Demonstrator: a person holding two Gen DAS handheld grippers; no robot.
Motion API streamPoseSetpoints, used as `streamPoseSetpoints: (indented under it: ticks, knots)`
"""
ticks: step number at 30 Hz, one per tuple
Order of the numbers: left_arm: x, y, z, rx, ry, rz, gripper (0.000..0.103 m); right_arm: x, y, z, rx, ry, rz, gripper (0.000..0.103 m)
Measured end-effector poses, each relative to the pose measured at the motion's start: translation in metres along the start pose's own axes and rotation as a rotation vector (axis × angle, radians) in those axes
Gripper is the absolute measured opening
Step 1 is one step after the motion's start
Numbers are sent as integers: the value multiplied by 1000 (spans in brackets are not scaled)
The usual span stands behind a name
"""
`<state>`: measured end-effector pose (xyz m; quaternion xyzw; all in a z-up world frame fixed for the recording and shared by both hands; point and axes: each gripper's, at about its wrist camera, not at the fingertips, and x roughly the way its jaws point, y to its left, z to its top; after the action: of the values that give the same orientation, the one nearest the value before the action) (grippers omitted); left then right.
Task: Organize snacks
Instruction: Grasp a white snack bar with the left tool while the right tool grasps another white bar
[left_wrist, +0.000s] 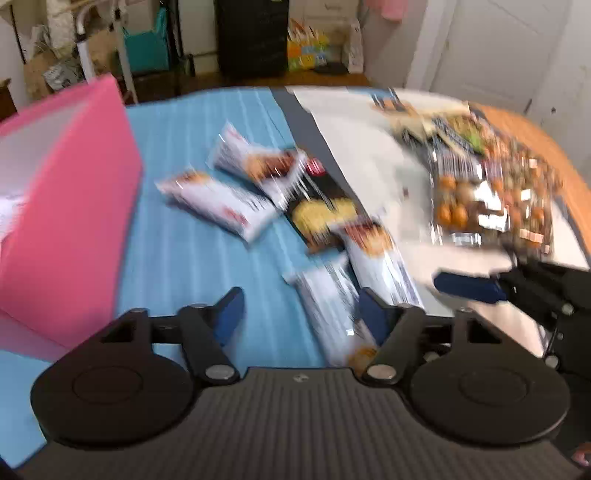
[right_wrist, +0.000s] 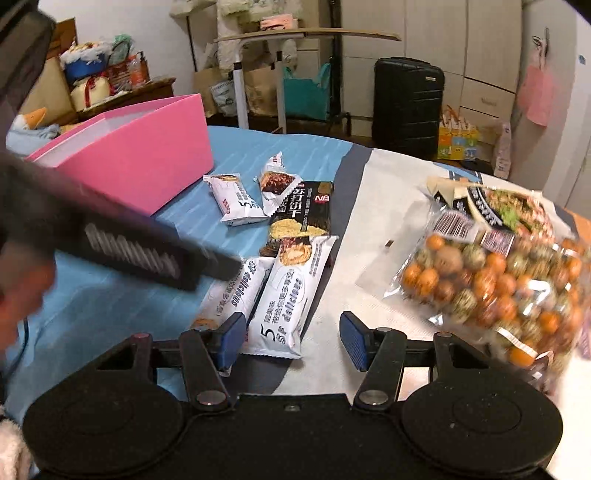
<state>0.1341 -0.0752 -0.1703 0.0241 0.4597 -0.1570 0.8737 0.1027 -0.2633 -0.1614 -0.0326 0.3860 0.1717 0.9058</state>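
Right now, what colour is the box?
Pink outside, white inside; clearest in the right wrist view.

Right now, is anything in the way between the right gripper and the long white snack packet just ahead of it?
Nothing visible: the right gripper stands open, with only bare cloth before the long white snack packet.

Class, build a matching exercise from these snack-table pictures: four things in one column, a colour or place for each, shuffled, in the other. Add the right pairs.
Things:
1. box
2. cracker pack
3. bag of balls
4. suitcase

Descriptions:
A. on the floor behind the table
B. pink, on the blue cloth
C. clear, on the white cloth
D. black, among the white packets

Pairs: 1-B, 2-D, 3-C, 4-A
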Motion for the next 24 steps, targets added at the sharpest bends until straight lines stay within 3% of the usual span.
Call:
streamPoseSetpoints:
  ticks: [3,5,10,15,16,17,19,24]
  knots:
    - [3,-1,-8,-47,-10,2,57,3,6,-6,17,-24,-49,60]
    - [4,-1,-10,-61,-18,-4,55,4,7,-10,39,-34,-48,50]
    - [8,7,-13,-112,-5,-42,55,5,16,-19,50,-50,-60,38]
    - [10,12,-11,-133,10,-70,55,8,16,-23,34,-66,-59,37]
    - [10,12,-12,-133,17,-76,51,6,15,-23,43,-72,-57,36]
    - [8,14,-12,-151,17,-81,40,4,14,-23,52,-76,-59,35]
    - [4,15,-13,-175,18,-104,29,0,14,-23,65,-86,-86,35]
    - [-1,7,-17,-134,0,-61,26,-9,14,-24,65,-58,-118,35]
